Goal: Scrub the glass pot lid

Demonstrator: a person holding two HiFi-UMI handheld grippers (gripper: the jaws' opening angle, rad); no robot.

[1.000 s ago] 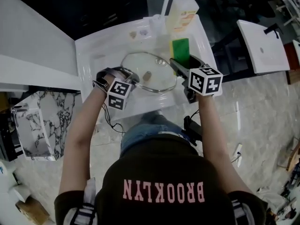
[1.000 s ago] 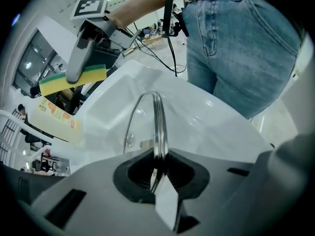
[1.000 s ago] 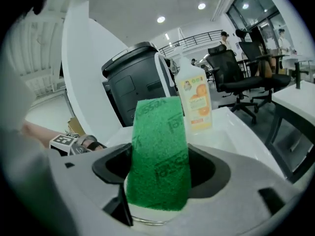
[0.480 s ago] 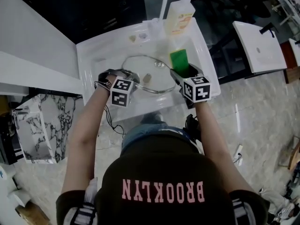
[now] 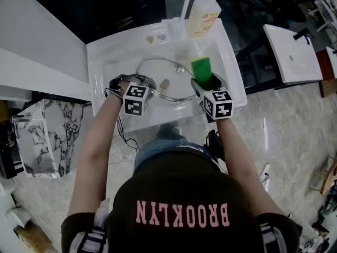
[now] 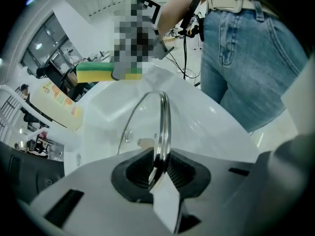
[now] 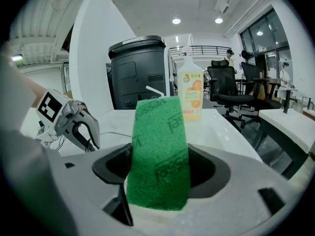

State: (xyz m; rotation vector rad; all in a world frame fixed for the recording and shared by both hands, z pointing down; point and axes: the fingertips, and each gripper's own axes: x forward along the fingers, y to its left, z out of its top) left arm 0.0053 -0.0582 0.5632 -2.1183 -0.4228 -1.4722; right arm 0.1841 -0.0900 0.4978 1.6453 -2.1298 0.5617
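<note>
Head view: inside the sink (image 5: 100, 54), the left gripper (image 5: 145, 83) clamps the rim of the glass lid (image 5: 158, 70); the right gripper (image 5: 204, 83), beside the lid, holds a green sponge (image 5: 201, 67).

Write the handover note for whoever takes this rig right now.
Left gripper: fingers shut on the rim of the glass pot lid, holding it over the white sink.
Right gripper: fingers shut on the green sponge, which stands upright by the lid's right edge; whether it touches the lid cannot be told.
Soap bottle stands at the sink's back rim.
Done: lid and sponge are both in hand.
Left: scrub the glass. No foam shows on it, so treat it as unscrubbed.
</note>
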